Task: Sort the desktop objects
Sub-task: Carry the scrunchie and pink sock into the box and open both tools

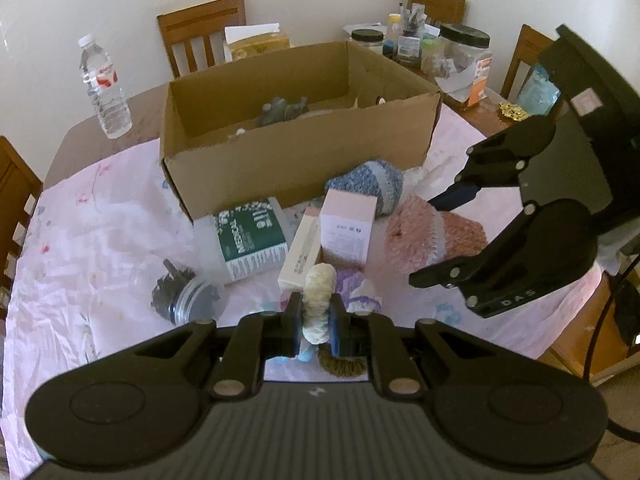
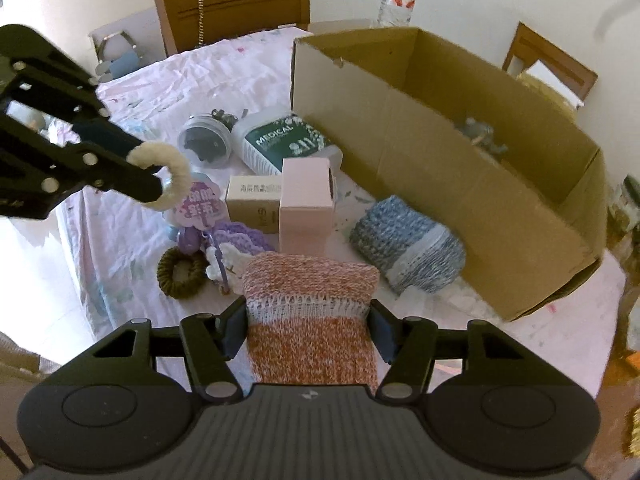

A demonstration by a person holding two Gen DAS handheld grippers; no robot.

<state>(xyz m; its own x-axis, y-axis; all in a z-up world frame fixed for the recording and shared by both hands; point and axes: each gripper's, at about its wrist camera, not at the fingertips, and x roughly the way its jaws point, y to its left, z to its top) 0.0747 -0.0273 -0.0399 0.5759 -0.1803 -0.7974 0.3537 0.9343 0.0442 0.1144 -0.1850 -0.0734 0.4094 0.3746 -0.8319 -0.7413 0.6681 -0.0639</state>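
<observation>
The left gripper [image 1: 316, 316] is pinching a cream fuzzy scrunchie [image 1: 318, 300] between its narrow-set jaws, and in the right wrist view that ring [image 2: 168, 176] is hanging off the tips above the cloth. The right gripper [image 2: 306, 326] is clamping an orange-and-white knitted piece [image 2: 312, 312] across its width; from the left view the same piece [image 1: 432, 236] is sitting between the right gripper's spread fingers. Just ahead of the knit, a pink box [image 2: 306, 200] is standing upright, touching a cream box [image 2: 254, 200] lying beside it. A blue knitted piece [image 2: 408, 252] is resting to the right, close against the cardboard box [image 2: 440, 152], which is holding a greyish item that is too blurred to identify. A green scrunchie [image 2: 180, 272] and a purple crocheted item [image 2: 236, 240] are lying near the left side, with a MEDICAL-labelled container [image 2: 284, 144] and a clear jar [image 2: 206, 146] on their sides further off. A water bottle [image 1: 104, 88] is standing behind the box on the pink tablecloth [image 1: 100, 232].
</observation>
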